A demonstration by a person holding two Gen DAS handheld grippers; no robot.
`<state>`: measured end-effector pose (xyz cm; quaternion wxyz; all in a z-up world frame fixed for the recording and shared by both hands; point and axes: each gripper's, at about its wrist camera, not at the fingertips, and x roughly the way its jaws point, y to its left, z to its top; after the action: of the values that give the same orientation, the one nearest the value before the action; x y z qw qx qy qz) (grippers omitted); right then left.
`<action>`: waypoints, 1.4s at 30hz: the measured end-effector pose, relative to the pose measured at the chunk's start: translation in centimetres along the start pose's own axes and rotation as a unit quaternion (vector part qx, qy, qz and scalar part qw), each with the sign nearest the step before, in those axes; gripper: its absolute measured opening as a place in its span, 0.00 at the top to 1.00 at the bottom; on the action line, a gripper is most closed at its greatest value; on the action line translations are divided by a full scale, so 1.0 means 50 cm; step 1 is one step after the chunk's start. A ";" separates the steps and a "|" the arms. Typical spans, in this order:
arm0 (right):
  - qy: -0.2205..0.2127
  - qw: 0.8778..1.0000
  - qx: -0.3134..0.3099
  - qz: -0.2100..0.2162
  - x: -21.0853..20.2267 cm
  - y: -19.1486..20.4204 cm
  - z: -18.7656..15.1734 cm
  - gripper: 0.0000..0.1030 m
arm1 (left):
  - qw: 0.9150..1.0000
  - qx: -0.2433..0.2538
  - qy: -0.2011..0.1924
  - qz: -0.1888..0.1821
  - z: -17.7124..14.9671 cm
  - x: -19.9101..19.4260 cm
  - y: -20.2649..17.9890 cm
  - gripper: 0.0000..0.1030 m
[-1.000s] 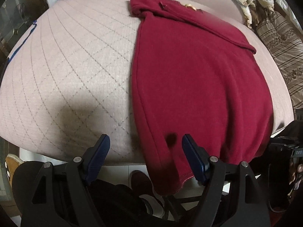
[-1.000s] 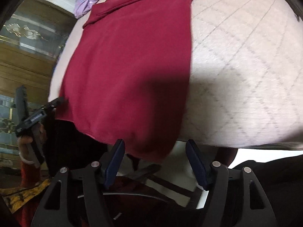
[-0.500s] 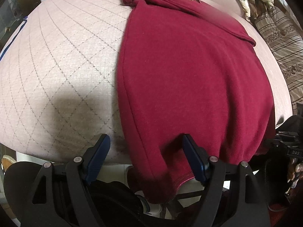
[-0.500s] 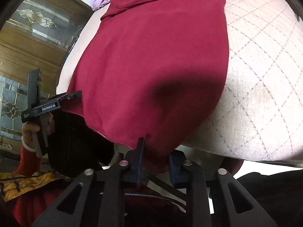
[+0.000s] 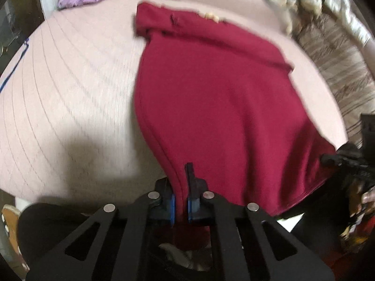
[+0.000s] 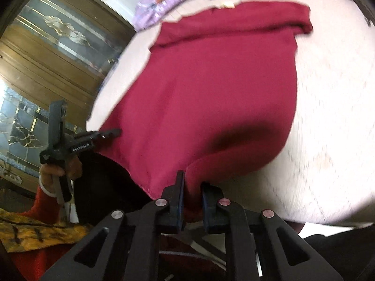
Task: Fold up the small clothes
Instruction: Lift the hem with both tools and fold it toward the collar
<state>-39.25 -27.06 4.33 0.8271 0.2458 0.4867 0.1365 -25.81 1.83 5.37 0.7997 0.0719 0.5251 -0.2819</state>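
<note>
Quilted pink bed (image 5: 70, 98): red garment (image 5: 222, 98) lies flat on it, near hem hanging over the bed's edge. Cloth judged soft, light, limp; will sag between holds, so take the two hem corners. Left tool (image 5: 180, 207) clamped on left corner; right tool (image 6: 191, 207) closing, hem bunched between its pads

Both views are motion-blurred: the quilt (image 5: 70, 89) lines smear into streaks in the left view, and its pattern is nearly lost in the right. Light is soft and indoor, with the quilt washed out to near white in the right view. A dark shadow lies on the quilt beside the red cloth (image 5: 222, 107). Fisheye bending curves the edges, and the corners fall black.
</note>
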 end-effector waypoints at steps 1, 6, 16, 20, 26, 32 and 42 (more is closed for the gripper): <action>-0.010 1.000 -0.002 0.003 -0.010 0.003 0.009 0.89 | 1.000 -0.003 -0.013 -0.004 0.013 -0.012 0.000 0.96; -0.087 0.996 0.014 0.005 -0.063 -0.009 0.070 0.89 | 0.997 -0.022 -0.072 -0.012 0.088 -0.046 0.002 0.96; -0.165 0.985 0.046 -0.031 -0.101 -0.056 0.165 0.89 | 0.989 -0.047 -0.142 0.015 0.226 -0.015 0.000 0.96; -0.182 0.981 0.049 -0.046 -0.109 -0.068 0.207 0.89 | 0.987 -0.051 -0.147 0.034 0.253 -0.001 0.007 0.96; -0.189 0.979 0.044 -0.065 -0.103 -0.084 0.261 0.89 | 0.986 -0.053 -0.151 0.049 0.286 0.018 0.007 0.96; -0.184 0.978 0.046 -0.084 -0.081 -0.105 0.307 0.89 | 0.985 -0.042 -0.155 0.062 0.324 0.035 -0.004 0.96; -0.189 0.976 0.038 -0.102 -0.068 -0.126 0.375 0.89 | 0.984 -0.044 -0.155 0.069 0.392 0.068 -0.003 0.96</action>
<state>-24.64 -39.05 11.03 0.9038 0.2473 0.3489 -0.0165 -9.22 -7.62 11.01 0.8916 0.0281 0.4000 -0.2105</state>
